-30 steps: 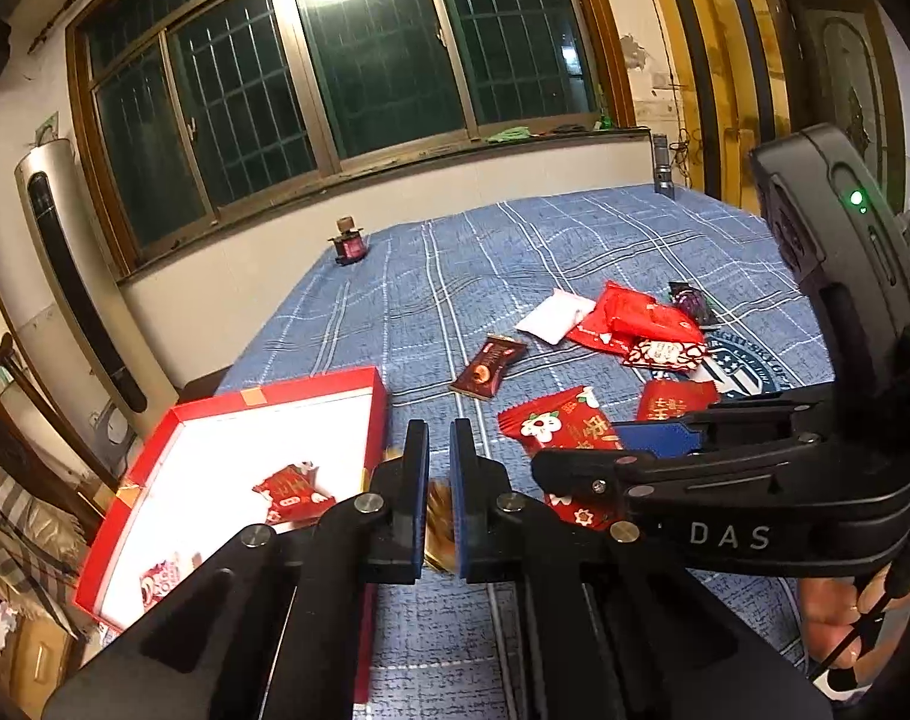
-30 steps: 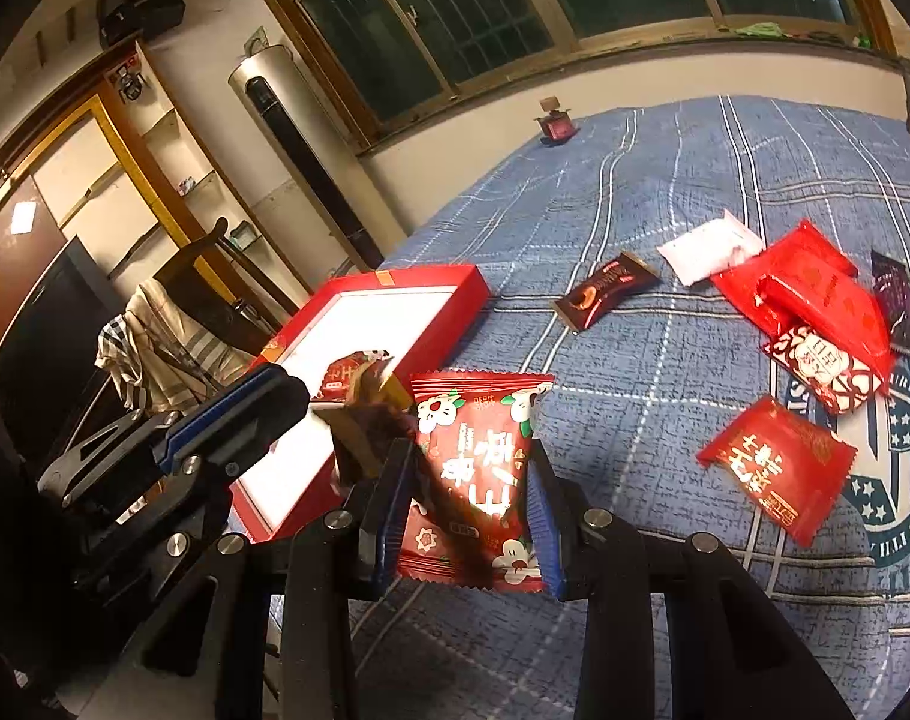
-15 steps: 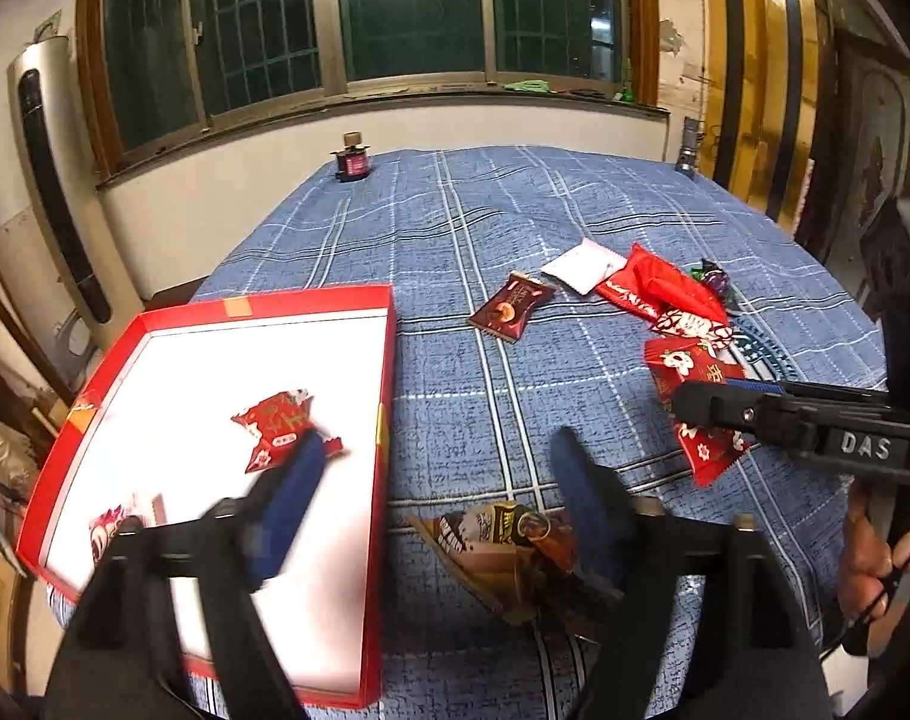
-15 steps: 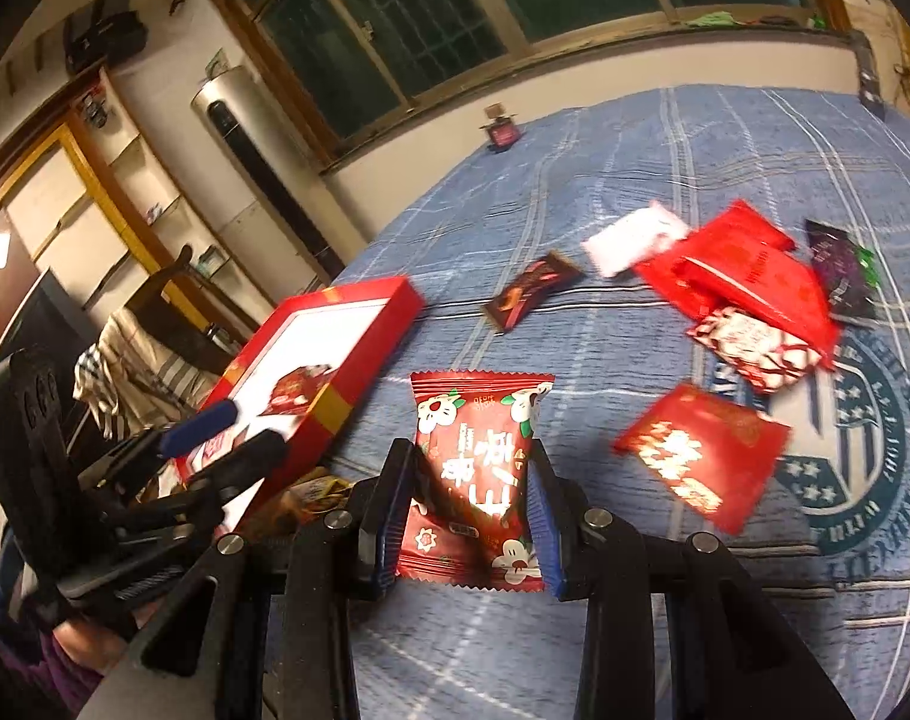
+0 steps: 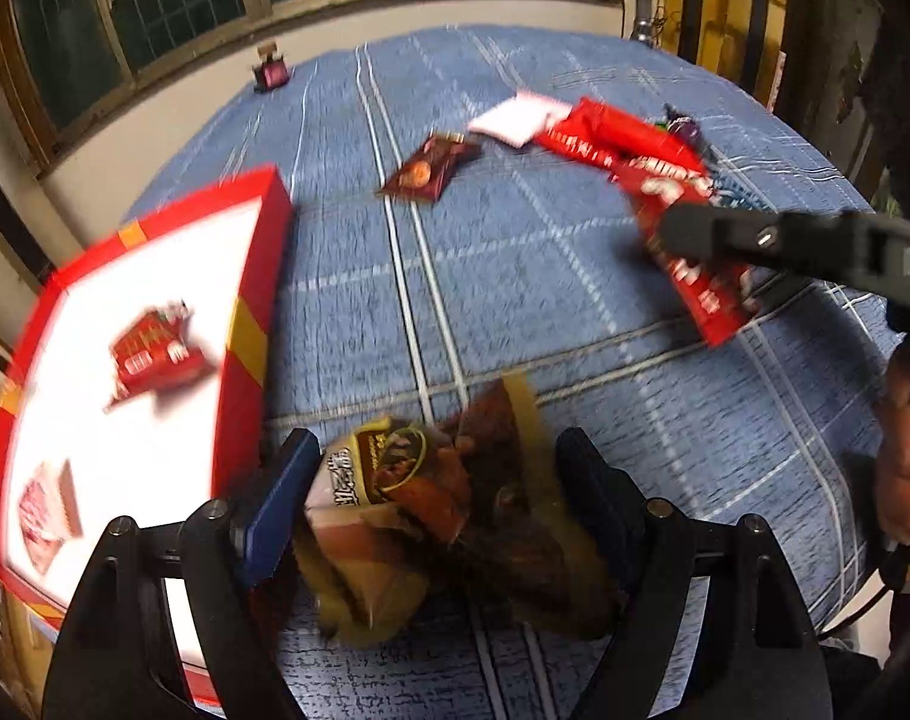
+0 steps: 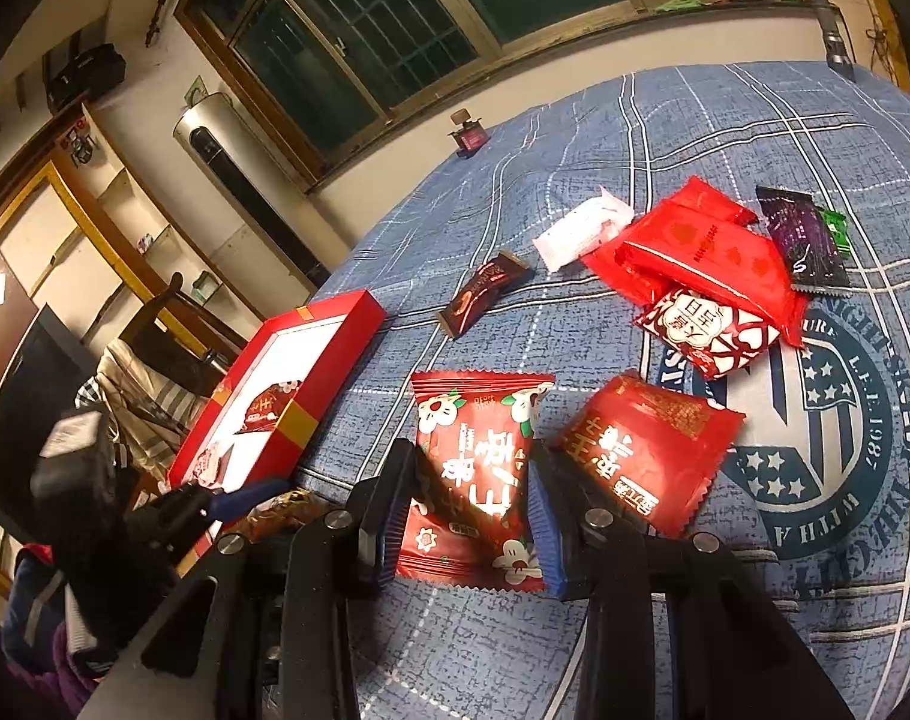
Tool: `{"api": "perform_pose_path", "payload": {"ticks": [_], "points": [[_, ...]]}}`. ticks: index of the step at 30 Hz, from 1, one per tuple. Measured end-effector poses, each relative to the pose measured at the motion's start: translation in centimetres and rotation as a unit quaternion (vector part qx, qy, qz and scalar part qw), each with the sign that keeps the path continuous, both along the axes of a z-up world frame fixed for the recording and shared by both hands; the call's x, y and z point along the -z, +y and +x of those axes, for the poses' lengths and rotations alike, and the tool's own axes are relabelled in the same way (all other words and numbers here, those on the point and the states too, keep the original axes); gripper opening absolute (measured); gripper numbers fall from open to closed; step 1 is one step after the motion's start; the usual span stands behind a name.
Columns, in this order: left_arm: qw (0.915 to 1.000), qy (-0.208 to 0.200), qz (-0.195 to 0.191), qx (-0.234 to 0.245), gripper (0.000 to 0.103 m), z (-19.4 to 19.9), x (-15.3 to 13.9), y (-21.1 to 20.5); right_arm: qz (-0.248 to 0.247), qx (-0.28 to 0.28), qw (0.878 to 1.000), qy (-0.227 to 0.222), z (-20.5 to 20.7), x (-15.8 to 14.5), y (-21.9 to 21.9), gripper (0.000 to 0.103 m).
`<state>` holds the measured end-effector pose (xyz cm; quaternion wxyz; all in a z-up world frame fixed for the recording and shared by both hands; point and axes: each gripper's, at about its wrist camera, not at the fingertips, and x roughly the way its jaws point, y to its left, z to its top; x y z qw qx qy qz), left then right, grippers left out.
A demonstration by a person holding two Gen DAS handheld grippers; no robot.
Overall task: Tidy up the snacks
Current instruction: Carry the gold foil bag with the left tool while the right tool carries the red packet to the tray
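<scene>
- Left gripper (image 5: 437, 492): jaws spread wide, brown-gold snack pack (image 5: 455, 510) lying between the fingers on the blue cloth (image 5: 514, 276); pads look apart from the wrapper, tho blur makes contact hard to judge.
- Red box (image 5: 257, 312) sits just left of the left tool, open, white inside, w/ a small red pack (image 5: 152, 351) plus one more already in it.
- Right gripper (image 6: 469, 504): jaws narrowed onto the red flower pack (image 6: 478, 474), pads at both edges, so prob. holding it; pack is low on the cloth.
- Another red pack (image 6: 646, 450) just right of the right tool; rest of the snack pile (image 6: 700, 264) ahead and to the right, dark choc pack (image 6: 484, 291) ahead.
- Step, I'd say: mid-sort, both tools at pickup.
- Next: left needs to close on the brown pack, then lift and swing left over the box rim; right lifts and carries across to the box w/o dragging.
</scene>
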<state>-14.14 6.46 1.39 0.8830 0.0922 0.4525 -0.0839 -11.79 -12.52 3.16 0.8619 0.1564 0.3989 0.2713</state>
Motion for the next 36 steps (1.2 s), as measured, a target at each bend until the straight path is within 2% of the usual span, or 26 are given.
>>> {"api": "perform_pose_path", "payload": {"ticks": [2, 3, 5, 8, 13, 17, 24, 36], "points": [[1.0, -0.009, 0.002, 0.001, 0.072, -0.3, 0.1, 0.1, -0.001, -0.001, 1.0, -0.002, -0.1, -0.1, 0.1, 0.037], [0.9999, -0.01, 0.002, 0.005, 0.07, -0.5, 0.1, 0.0, -0.002, -0.002, 1.0, -0.004, -0.2, -0.2, 0.2, 0.037], [0.9999, -0.015, 0.003, 0.0, 0.056, -0.8, -0.1, 0.0, -0.004, -0.003, 1.0, -0.007, -0.4, -0.4, 0.5, 0.037], [0.9995, -0.029, 0.007, -0.006, 0.05, -1.4, -0.7, -0.2, -0.009, -0.006, 1.0, -0.013, -0.8, -0.7, 0.9, 0.037], [0.9956, -0.082, 0.044, -0.014, 0.049, -2.2, -2.7, -0.5, -0.013, -0.005, 1.0, -0.017, -1.3, -1.1, 1.2, 0.037], [0.9885, -0.129, 0.074, -0.024, 0.049, -3.3, -5.1, -0.2, -0.014, -0.006, 1.0, -0.019, -1.7, -1.3, 1.5, 0.037], [0.9823, -0.164, 0.073, -0.053, 0.049, -4.5, -7.6, 2.1, -0.023, -0.022, 0.999, -0.032, -2.8, -2.6, 3.3, 0.037], [0.9789, -0.176, 0.056, -0.088, 0.049, -4.6, -8.2, 5.2, -0.042, -0.056, 0.996, -0.048, -3.6, -3.8, 7.5, 0.037]]}}
